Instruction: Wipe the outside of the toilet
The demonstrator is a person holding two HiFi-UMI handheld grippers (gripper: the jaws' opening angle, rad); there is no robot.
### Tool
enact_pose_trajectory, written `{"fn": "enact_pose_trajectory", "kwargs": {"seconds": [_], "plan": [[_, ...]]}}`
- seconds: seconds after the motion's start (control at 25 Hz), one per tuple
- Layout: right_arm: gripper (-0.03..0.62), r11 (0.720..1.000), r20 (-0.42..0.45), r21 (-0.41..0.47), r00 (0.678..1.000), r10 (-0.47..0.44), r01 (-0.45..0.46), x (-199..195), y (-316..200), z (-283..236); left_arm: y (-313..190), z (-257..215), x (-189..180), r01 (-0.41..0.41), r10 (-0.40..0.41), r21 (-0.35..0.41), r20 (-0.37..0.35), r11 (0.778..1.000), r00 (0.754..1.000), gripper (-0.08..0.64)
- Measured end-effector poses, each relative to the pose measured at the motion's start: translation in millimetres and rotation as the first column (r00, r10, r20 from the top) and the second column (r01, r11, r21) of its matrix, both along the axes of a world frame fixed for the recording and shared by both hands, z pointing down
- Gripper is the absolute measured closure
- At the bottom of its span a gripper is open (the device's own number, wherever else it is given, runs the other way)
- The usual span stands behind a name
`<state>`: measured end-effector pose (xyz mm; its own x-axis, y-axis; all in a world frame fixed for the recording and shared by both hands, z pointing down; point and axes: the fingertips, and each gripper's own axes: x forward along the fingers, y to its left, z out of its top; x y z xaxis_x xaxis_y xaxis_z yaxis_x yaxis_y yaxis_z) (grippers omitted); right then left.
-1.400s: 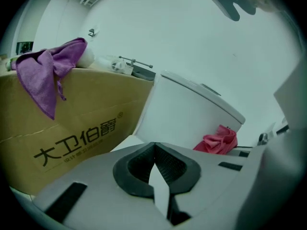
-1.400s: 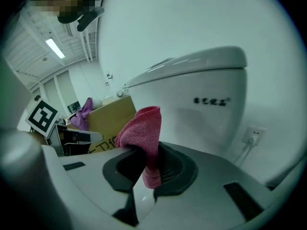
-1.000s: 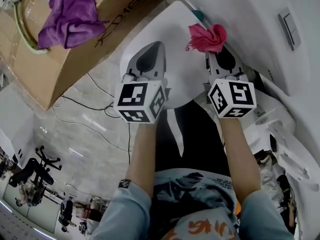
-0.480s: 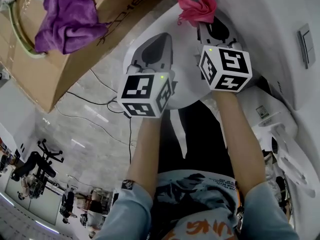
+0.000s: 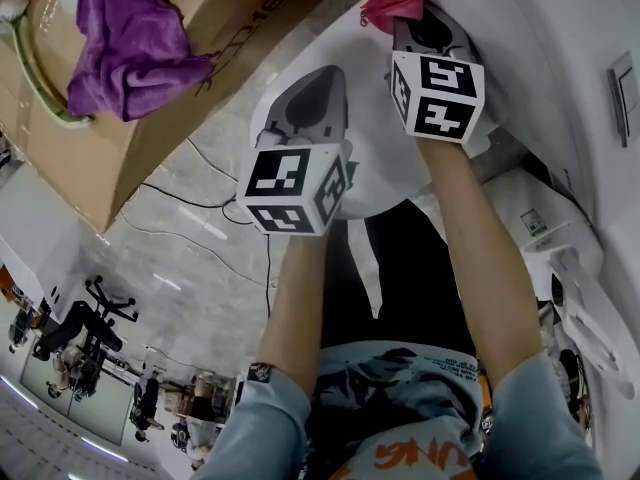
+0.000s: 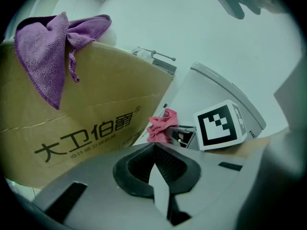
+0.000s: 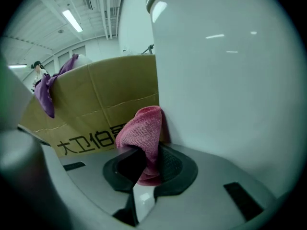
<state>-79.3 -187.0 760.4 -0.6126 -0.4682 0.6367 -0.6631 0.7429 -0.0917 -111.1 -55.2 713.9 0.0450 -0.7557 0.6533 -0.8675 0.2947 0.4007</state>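
Right gripper (image 7: 144, 169) has its jaws clamped on a crumpled pink microfibre cloth (image 7: 143, 128). In the head view it sits at 12 o'clock. The cloth's bunched top lies against the smooth white ceramic toilet (image 7: 230, 80), which fills 1 to 4 o'clock in the right gripper view. Left gripper (image 6: 156, 166) has its jaws together with nothing between them, over the toilet's white lid. Brown cardboard box (image 5: 215, 23) at 11 o'clock, with a purple cloth (image 5: 130, 38) draped over its edge.
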Motion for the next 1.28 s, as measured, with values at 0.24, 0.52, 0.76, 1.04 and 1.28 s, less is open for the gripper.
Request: {"fn": "enact_pose_trajectory", "kwargs": {"seconds": [0.24, 0.52, 0.76, 1.04, 1.28], "plan": [[0.528, 0.998, -0.047, -0.057, 0.998, 0.033, -0.036, 30.5, 6.2, 15.8, -7.6, -4.0, 14.5, -0.027, 0.027, 0.000, -0.011, 1.000, 1.000, 0.535], [0.528, 0.990, -0.030, -0.105, 0.995, 0.096, -0.099, 60.8, 13.1, 22.9, -12.7, -6.1, 28.4, -0.060, 0.060, 0.007, -0.015, 0.998, 0.998, 0.535], [0.528, 0.972, -0.022, -0.154, 0.984, 0.176, -0.178, 88.1, 18.1, 28.4, -14.0, -6.8, 44.4, -0.094, 0.094, 0.007, -0.022, 0.996, 0.995, 0.535], [0.526, 0.960, -0.036, -0.168, 0.974, 0.222, -0.225, 118.9, 24.8, 33.1, -17.4, -6.9, 57.6, -0.131, 0.131, 0.010, -0.026, 0.991, 0.991, 0.535], [0.526, 0.956, -0.045, -0.169, 0.970, 0.237, -0.241, 142.5, 30.8, 33.8, -20.8, -6.8, 73.2, -0.168, 0.168, 0.010, -0.030, 0.986, 0.985, 0.535]]}}
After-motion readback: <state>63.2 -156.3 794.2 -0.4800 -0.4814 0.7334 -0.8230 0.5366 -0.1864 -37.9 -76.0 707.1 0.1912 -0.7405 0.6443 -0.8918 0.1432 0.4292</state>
